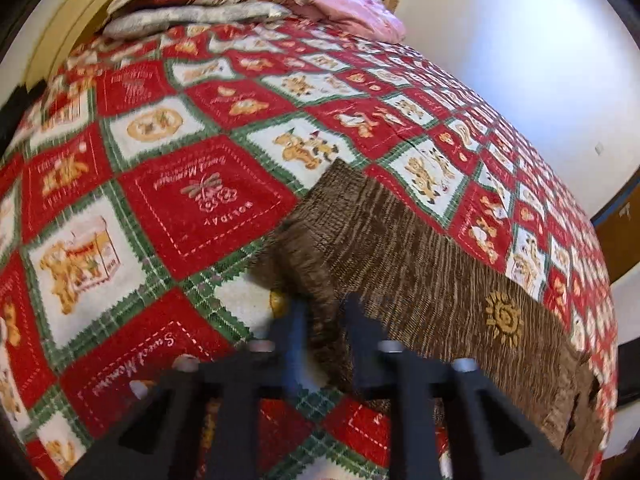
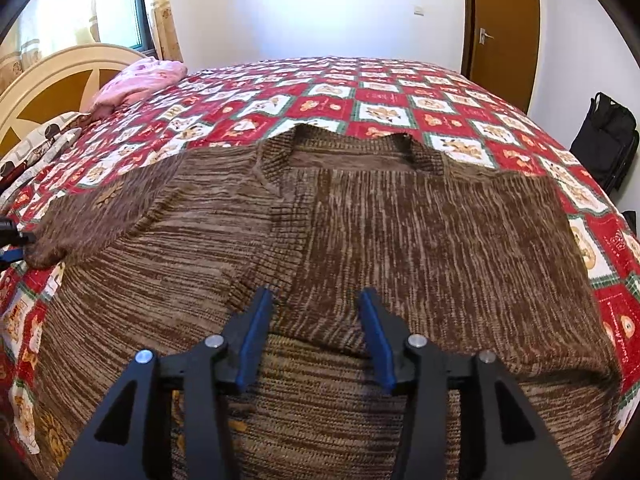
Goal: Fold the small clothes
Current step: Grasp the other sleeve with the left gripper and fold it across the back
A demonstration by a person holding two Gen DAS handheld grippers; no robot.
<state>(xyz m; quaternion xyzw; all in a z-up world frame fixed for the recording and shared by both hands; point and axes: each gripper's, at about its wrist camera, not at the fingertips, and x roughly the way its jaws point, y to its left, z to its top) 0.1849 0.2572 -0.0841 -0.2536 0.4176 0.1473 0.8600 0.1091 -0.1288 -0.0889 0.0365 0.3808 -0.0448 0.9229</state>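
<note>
A brown knitted sweater [image 2: 400, 232] lies spread on the bed, collar toward the far side, its right sleeve folded in over the body. My left gripper [image 1: 322, 308] is shut on the end of the other sleeve [image 1: 420, 264], which bears a yellow sun motif [image 1: 504, 318]; in the right wrist view that gripper shows at the far left edge [image 2: 12, 246] at the sleeve's cuff. My right gripper [image 2: 316, 300] is open and empty, hovering over the sweater's lower middle.
The bed carries a red, white and green patchwork quilt [image 2: 380, 96]. Grey pillows [image 1: 192, 4] and a pink cloth [image 2: 136, 84] lie by the headboard [image 2: 52, 84]. A brown door [image 2: 504, 28] and a black bag [image 2: 608, 140] are at the right.
</note>
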